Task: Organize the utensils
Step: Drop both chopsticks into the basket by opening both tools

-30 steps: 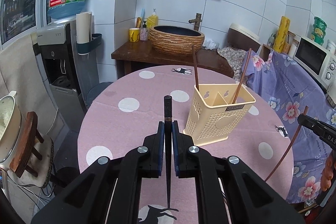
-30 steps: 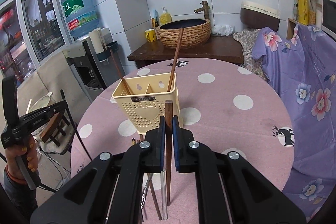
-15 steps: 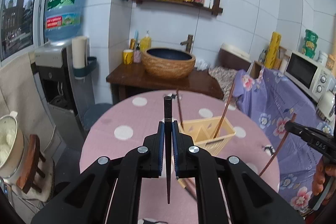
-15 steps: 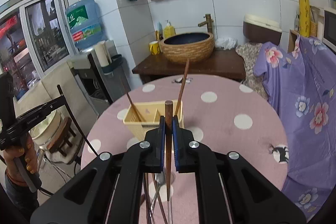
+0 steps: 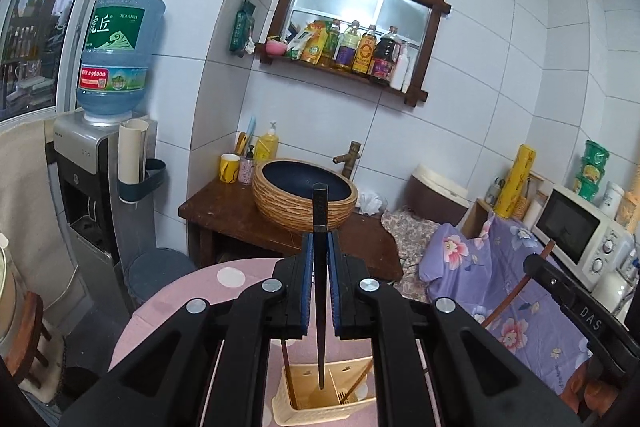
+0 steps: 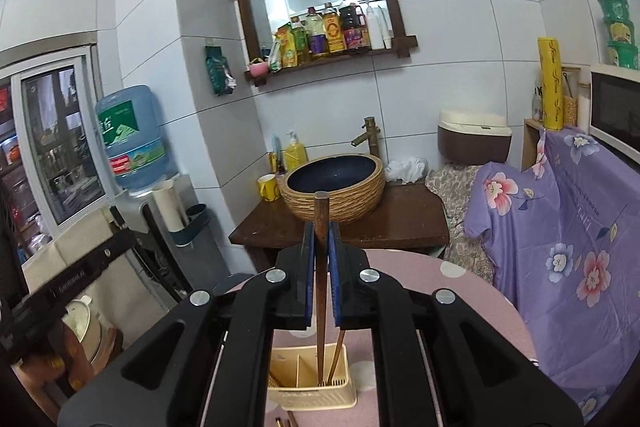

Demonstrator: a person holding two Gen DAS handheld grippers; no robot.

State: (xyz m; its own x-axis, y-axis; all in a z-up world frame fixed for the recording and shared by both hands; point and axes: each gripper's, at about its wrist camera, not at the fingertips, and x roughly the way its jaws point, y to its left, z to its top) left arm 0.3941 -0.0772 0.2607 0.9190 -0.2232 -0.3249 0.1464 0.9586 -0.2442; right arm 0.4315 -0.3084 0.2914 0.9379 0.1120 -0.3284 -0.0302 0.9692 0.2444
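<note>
Two chopsticks held over the utensil holder

A black chopstick (image 5: 320, 279) is clamped upright in the closed left claw (image 5: 319, 259), and a brown chopstick (image 6: 321, 267) is gripped the same way by the closed right claw (image 6: 321, 251). The cream utensil holder (image 5: 320, 399) is seen on the pink worktop (image 5: 160, 311), below and ahead of both claws, with two chopsticks already standing in it. Each held stick's long axis is pointed down at the holder's open top; both tips appear above the rim, not yet inside. Neither hand can be judged clearly nearer. A straight lowering is likely called for.
</note>
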